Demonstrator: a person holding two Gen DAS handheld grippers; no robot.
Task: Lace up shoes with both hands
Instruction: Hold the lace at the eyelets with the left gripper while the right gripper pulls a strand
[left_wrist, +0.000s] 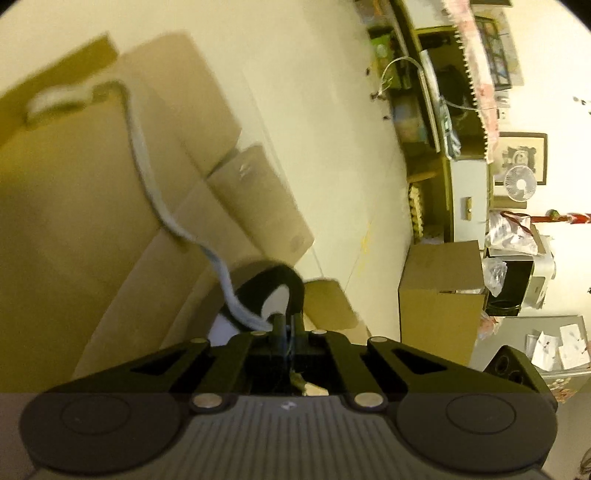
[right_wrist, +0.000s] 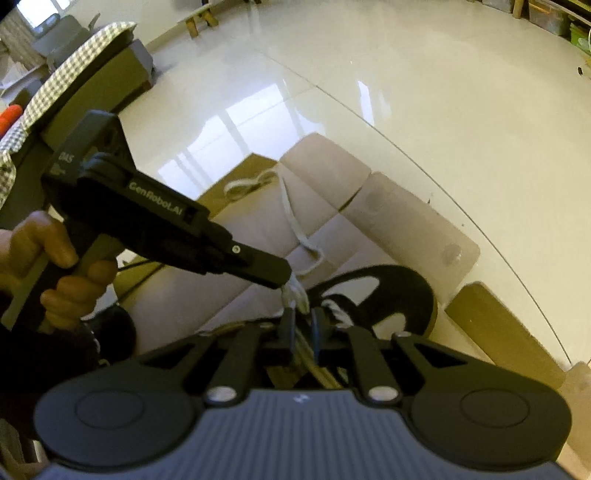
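Observation:
A black shoe (left_wrist: 266, 286) with a pale insole lies on flattened cardboard (left_wrist: 74, 206) just past my left gripper (left_wrist: 286, 321), which is shut on a white shoelace (left_wrist: 147, 177). The lace trails away over the cardboard to a loose end at the upper left. In the right wrist view the left gripper (right_wrist: 282, 282) comes in from the left and pinches the shoelace (right_wrist: 291, 214) above the shoe (right_wrist: 391, 291). My right gripper (right_wrist: 303, 325) sits right below that pinch. Its jaws stand a little apart, with the lace's end at the gap and not pressed.
Cardboard sheets (right_wrist: 406, 221) cover a glossy tiled floor (right_wrist: 406, 92). A person's hand (right_wrist: 55, 258) holds the left gripper's handle. A checked cloth (right_wrist: 74, 66) lies at the far left. A closed carton (left_wrist: 439, 291), cluttered shelves (left_wrist: 436, 129) and a small fan (left_wrist: 521, 182) stand further off.

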